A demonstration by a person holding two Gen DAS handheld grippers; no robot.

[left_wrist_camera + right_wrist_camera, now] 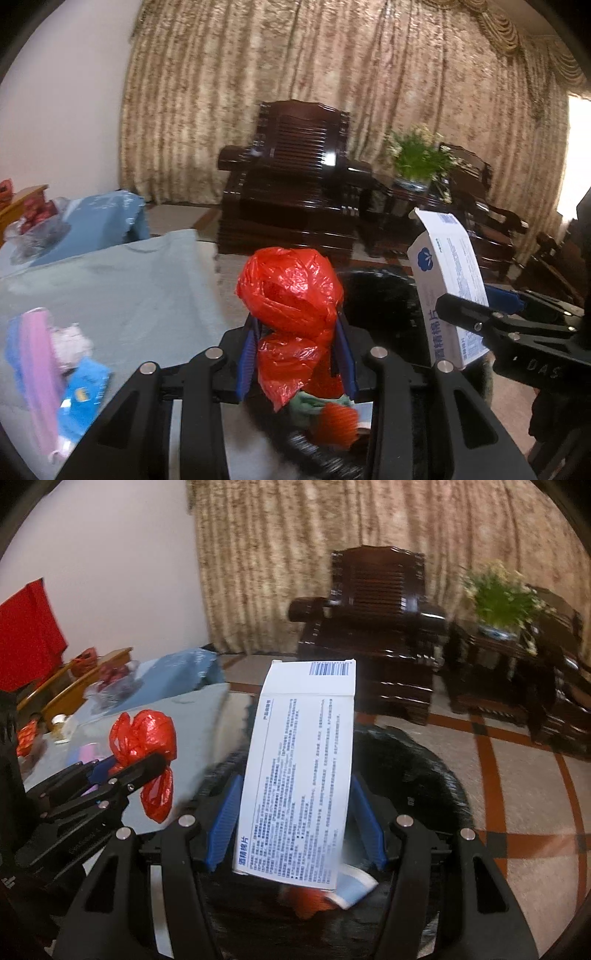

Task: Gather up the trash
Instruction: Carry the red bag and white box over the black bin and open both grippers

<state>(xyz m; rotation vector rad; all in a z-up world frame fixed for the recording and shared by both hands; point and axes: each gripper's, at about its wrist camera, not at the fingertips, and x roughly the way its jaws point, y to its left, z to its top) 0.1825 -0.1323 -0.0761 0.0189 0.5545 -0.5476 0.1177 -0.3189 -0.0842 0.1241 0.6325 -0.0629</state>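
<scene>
My left gripper [297,321] is shut on a crumpled red plastic bag [291,288], which bulges up between its blue pads. In the right wrist view the same bag [144,731] hangs from the left gripper [136,768] at the left. My right gripper [295,781] is shut on a tall white box [306,738] with blue print, held upright. The box [443,258] and right gripper [476,299] also show at the right of the left wrist view. Below both grippers stands a black-lined trash bin [424,760] with some red and pale scraps inside.
A table under a grey-blue cloth [129,288] lies to the left, with pink and blue packets [37,350] on it. Behind are a dark wooden armchair [291,184], a side table with a green plant [421,155], and curtains. Tiled floor [517,812] stretches to the right.
</scene>
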